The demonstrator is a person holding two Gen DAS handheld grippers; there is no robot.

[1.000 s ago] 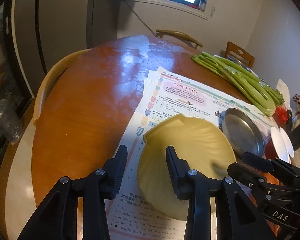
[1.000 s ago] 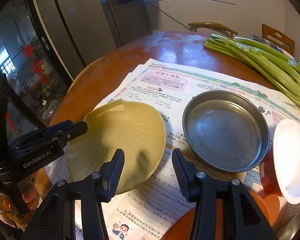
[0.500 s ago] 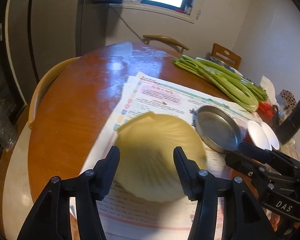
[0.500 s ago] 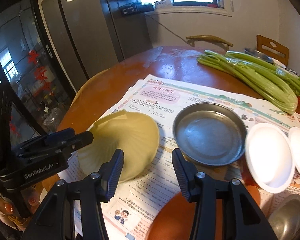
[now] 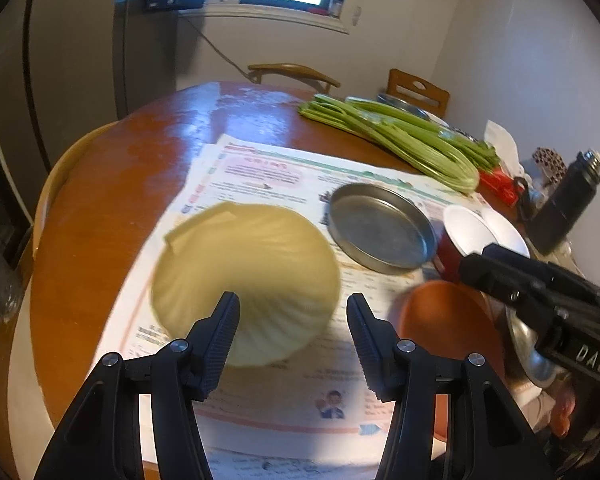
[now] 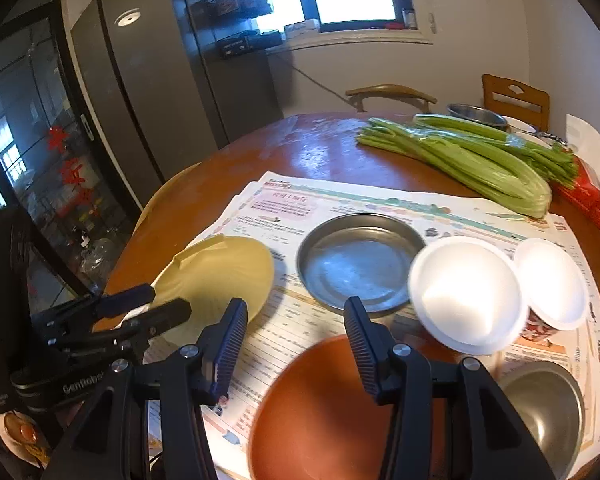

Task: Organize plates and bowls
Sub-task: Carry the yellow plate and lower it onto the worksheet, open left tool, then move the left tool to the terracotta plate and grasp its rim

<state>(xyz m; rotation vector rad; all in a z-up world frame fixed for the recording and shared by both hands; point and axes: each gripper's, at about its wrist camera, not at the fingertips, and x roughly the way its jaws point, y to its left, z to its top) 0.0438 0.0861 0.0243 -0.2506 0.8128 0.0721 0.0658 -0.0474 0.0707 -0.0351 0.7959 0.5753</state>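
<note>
A pale yellow shell-shaped plate (image 5: 244, 276) (image 6: 220, 276) lies on the newspaper (image 5: 260, 176). My left gripper (image 5: 292, 304) (image 6: 166, 300) hovers open just short of its near rim, with nothing between the fingers. To the plate's right sits a round metal pan (image 5: 380, 228) (image 6: 360, 264). An orange bowl (image 6: 320, 408) (image 5: 448, 320) lies close below my right gripper (image 6: 295, 306) (image 5: 476, 266), whose fingers stand apart and hold nothing. Two white bowls (image 6: 464, 292) (image 6: 552, 280) rest on red cups at the right.
A steel bowl (image 6: 544, 400) sits at the near right. Celery stalks (image 6: 468, 160) lie across the far side of the round wooden table (image 5: 112, 200). A black bottle (image 5: 564, 204) stands at the right edge. Wooden chairs (image 6: 392, 92) ring the table.
Both grippers have pulled back and risen. The left jaws have widened and come off the yellow plate's rim. The plate has settled on the paper.
</note>
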